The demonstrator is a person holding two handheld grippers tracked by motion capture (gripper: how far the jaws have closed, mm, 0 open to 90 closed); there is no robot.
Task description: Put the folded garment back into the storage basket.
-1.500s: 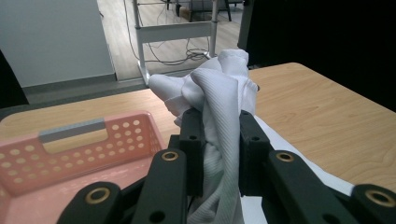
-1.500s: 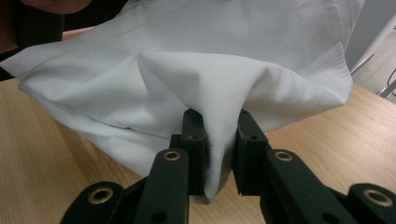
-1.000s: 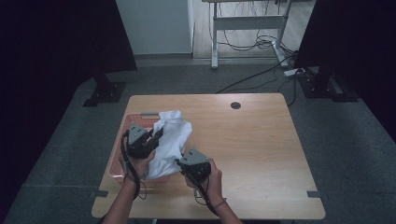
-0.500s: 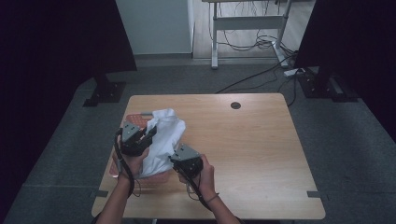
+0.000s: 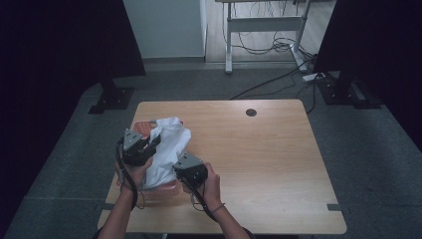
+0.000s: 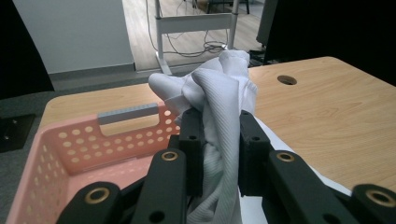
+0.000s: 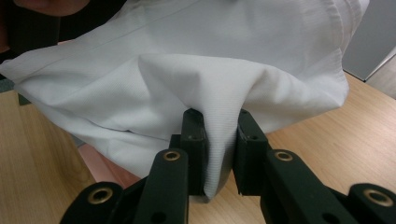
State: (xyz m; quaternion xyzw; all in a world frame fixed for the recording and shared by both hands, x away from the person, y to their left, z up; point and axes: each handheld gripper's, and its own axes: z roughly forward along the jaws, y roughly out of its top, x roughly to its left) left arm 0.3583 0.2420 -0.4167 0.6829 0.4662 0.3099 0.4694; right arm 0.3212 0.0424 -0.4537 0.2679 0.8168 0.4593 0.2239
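Where its two black jaws meet, the left gripper [image 6: 219,140] pinches a bunched fold of the white cloth [image 6: 219,93], the ribbed fabric squeezed between the pads and rising in a twisted knot just beyond the jaw tips. Below and to the left of that gripper in its own view sits the pink basket [image 6: 60,154], perforated, with a grey handle bar on its far wall; the cloth hangs down from the jaws toward the basket's inside. Past the cloth, the wooden table [image 6: 327,112] stretches away, with a round hole in it.

The right gripper [image 7: 219,149] likewise clamps a fold of the same cloth [image 7: 187,70] between its jaws, the sheet billowing above and beyond the tips.

In the high view, the left gripper [image 5: 144,147] is at the near-left part of the table [image 5: 278,164], over the basket [image 5: 161,189], and the right gripper [image 5: 186,167] is close beside it to its right. The cloth [image 5: 166,147] spans between them, draping across the basket, and a hand [image 5: 211,181] holds the right gripper.
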